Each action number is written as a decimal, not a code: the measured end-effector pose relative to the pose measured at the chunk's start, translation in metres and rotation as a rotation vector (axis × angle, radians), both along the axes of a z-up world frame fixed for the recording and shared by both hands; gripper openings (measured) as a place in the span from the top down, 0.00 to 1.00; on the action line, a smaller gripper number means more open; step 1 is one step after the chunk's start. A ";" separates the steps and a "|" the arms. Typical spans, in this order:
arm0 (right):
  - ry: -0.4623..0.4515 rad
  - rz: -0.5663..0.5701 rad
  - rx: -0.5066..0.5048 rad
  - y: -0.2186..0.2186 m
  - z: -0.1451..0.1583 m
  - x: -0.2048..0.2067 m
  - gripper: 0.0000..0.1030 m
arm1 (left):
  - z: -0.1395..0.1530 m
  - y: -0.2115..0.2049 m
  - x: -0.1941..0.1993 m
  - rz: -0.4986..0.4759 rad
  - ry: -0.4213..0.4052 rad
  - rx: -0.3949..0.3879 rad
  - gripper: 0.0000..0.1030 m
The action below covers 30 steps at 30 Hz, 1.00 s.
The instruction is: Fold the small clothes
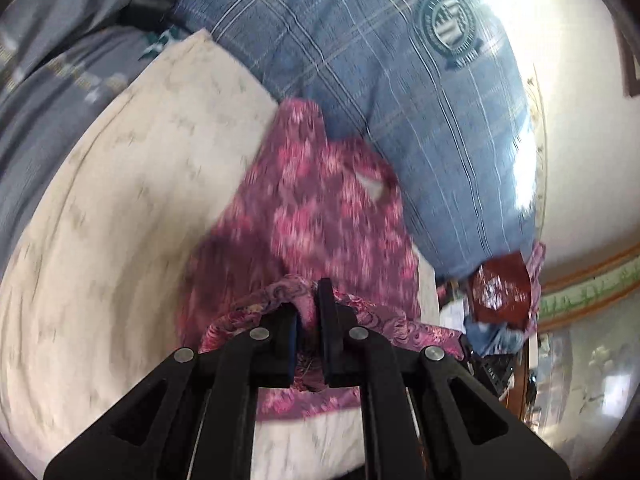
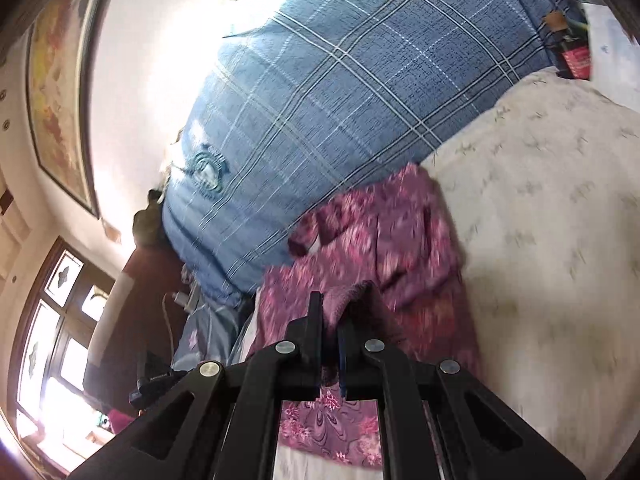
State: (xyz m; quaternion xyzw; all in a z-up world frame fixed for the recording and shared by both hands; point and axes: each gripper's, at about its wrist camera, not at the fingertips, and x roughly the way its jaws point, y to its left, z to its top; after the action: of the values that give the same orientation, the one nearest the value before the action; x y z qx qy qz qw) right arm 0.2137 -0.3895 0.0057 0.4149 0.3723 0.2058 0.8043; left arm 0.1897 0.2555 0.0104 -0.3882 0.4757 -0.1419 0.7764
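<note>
Left hand-held gripper (image 1: 308,312) first: its black jaws are drawn nearly together and pinch a bunched edge of the pink-and-purple floral garment (image 1: 320,208), the fabric gathered up between and around the fingertips. Beyond the jaws the rest of the garment trails away across the cream bedspread (image 1: 120,200), blurred, reaching toward the big blue plaid pillow (image 1: 360,80) that lies along the far side of the bed. A round green crest (image 1: 448,24) is stitched on the pillow near its bright, sunlit end. To the left of the pillow sits a grey-blue quilt (image 1: 48,80), touching the bedspread's edge — its pattern is too smeared to read. Off the bed's right end, a dark red patterned cloth (image 1: 504,288) shows, with a pale wall behind.

Moving right, the right hand-held gripper (image 2: 330,320) is likewise closed tight on another part of the same floral garment (image 2: 384,240), a fold of cloth rising between its fingers and more of it hanging beneath the jaws. The garment stretches from there up to the foot of the plaid pillow (image 2: 320,100), touching it. The cream bedspread (image 2: 540,220) fills the right side — and at the left a framed picture (image 2: 60,80) hangs on the wall above a dark-framed window (image 2: 52,320).
</note>
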 end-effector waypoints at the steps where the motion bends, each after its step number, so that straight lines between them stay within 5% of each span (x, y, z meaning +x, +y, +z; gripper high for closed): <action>1: 0.000 -0.002 -0.002 0.001 -0.003 0.009 0.95 | 0.000 -0.001 0.011 0.004 -0.004 0.008 0.94; 11: 0.008 -0.072 0.057 -0.007 -0.031 0.105 0.95 | -0.019 0.002 0.111 0.040 -0.018 0.007 0.94; 18: 0.167 -0.100 0.036 -0.003 -0.081 0.153 0.90 | -0.067 -0.007 0.169 0.028 0.114 0.124 0.94; 23: 0.154 -0.107 0.001 -0.006 -0.070 0.144 0.83 | -0.058 0.012 0.165 0.030 0.101 -0.022 0.91; 26: 0.101 -0.132 0.005 -0.019 -0.051 0.130 0.58 | -0.037 0.022 0.156 0.013 0.060 -0.058 0.72; 28: 0.087 -0.153 -0.007 -0.028 -0.043 0.123 0.54 | -0.018 0.023 0.150 0.025 0.029 0.031 0.51; 30: 0.103 -0.150 -0.037 -0.034 -0.041 0.119 0.54 | -0.002 0.028 0.147 0.045 -0.009 0.090 0.45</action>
State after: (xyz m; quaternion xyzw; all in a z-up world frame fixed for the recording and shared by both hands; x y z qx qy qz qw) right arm 0.3326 -0.4230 -0.0351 0.4364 0.3848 0.1166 0.8049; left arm 0.3366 0.2834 0.0085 -0.3628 0.4692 -0.1045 0.7983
